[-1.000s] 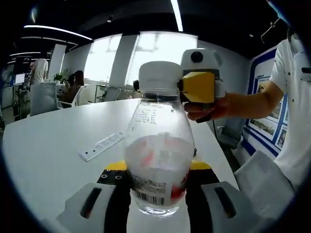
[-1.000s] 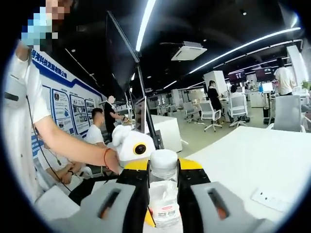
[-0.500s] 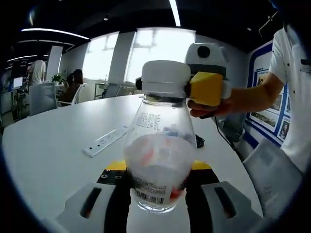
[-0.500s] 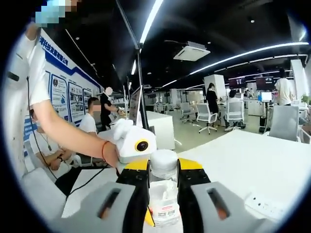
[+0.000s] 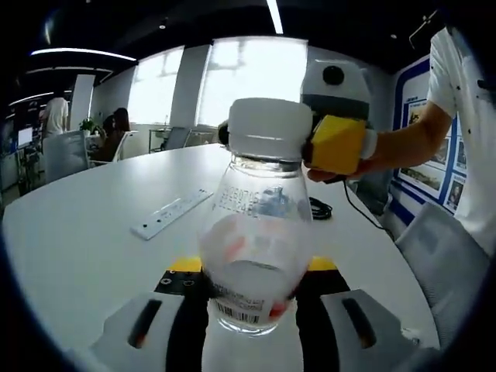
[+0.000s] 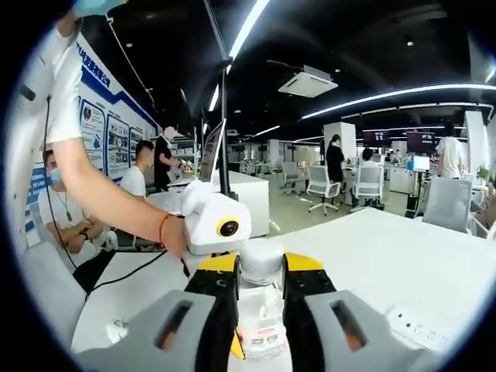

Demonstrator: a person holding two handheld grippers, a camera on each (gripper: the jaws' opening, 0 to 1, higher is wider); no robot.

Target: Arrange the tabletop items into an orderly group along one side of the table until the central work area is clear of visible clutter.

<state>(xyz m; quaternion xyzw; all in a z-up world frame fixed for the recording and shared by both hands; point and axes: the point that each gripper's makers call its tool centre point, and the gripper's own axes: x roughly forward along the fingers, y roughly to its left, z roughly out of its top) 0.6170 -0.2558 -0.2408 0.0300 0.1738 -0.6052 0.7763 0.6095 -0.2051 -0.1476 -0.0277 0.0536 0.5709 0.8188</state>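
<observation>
Both grippers [image 5: 252, 310] [image 6: 260, 310] clamp the bottle [image 5: 256, 248], body and cap [image 6: 261, 260]; keep it upright toward the table [image 5: 93, 232] edge.

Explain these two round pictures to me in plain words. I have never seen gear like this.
No robot here: a person holds a hand-held gripper in each hand, and each gripper carries a fisheye camera looking out along its own two jaws.

In the left gripper view, the left gripper is closed on the body of a clear plastic bottle with a white cap. The yellow and white device at the cap is the right gripper, held in the person's hand.

The right gripper view shows the same bottle from the other side, between the right gripper's jaws, which look closed near the top.

On the white table lie a power strip and a black cable.
</observation>
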